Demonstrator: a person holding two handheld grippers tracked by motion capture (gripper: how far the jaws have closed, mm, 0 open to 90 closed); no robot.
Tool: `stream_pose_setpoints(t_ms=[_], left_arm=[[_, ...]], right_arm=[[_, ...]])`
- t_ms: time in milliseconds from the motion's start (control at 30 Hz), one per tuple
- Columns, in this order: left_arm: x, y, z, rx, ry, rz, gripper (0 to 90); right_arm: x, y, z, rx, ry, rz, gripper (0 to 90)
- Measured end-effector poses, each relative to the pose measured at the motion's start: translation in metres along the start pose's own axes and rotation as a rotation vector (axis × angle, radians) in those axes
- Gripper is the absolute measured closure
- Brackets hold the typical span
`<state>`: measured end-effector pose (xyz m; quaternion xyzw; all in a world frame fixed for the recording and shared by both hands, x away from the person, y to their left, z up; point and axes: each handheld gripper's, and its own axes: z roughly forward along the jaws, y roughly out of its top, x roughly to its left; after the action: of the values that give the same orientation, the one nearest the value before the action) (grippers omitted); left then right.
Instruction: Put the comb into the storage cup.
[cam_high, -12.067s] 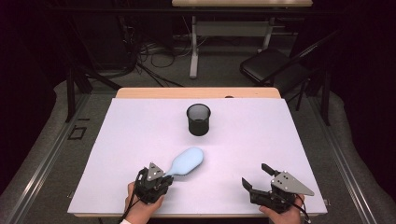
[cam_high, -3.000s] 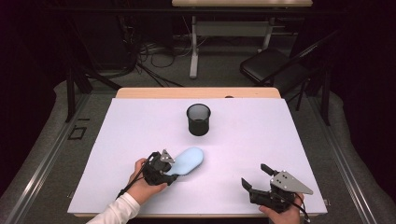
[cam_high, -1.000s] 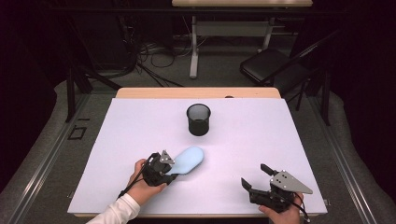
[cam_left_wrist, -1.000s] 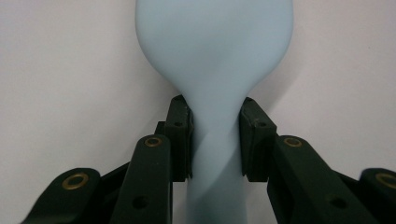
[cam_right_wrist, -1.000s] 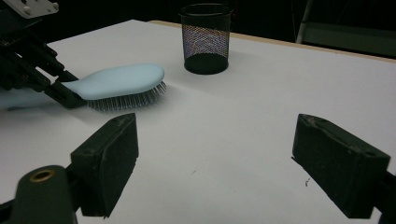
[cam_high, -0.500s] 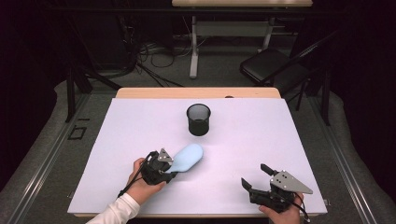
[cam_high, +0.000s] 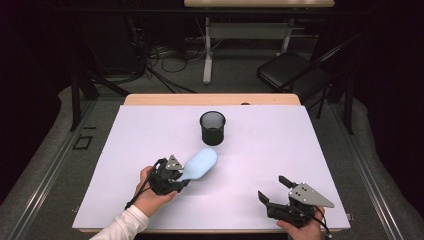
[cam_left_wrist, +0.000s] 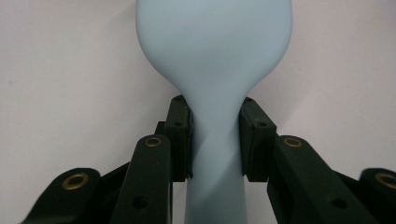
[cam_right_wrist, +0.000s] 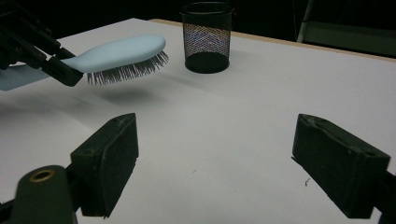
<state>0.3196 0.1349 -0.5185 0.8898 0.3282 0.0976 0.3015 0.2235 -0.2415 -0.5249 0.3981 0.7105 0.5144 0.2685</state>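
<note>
While the left tongs (cam_high: 181, 176) are closed on the narrow handle of the light blue hairbrush (cam_high: 200, 164), the brush is lifted off the white bench (cam_high: 310, 150); from the right gripper view one sees its bristles (cam_right_wrist: 128, 70) pointing down, with a soft shadow on the bench under them and a clear gap between. From the left gripper view the two black pads (cam_left_wrist: 180, 137) press on both sides of the handle, just below the place where it becomes wide into the oval head. From the high view the brush is in the near left part of the bench, and its head points away from the person and a little to the right, toward the black mesh cup (cam_high: 212, 128). The cup stands upright near the middle of the bench, close to the brush head but not touching it. The right tongs (cam_high: 273, 191) rest low at the near right corner of the bench, held by the person's right hand (cam_high: 300, 231). Its jaws are wide apart and hold nothing, and only bare white surface lies between them.
</note>
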Motion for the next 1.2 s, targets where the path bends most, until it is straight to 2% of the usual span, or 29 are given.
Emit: stream_pose_setpoints(t_ms=[667,1200], left_arm=[[0.005,0.014,-0.018,-0.077,0.02,-0.012,69.5],[0.012,0.028,-0.034,-0.15,0.033,-0.037,69.5]], right_arm=[[0.0,-0.001,0.002,0.007,0.007,-0.003,14.2],[0.0,-0.001,0.002,0.011,0.011,0.0,14.2]])
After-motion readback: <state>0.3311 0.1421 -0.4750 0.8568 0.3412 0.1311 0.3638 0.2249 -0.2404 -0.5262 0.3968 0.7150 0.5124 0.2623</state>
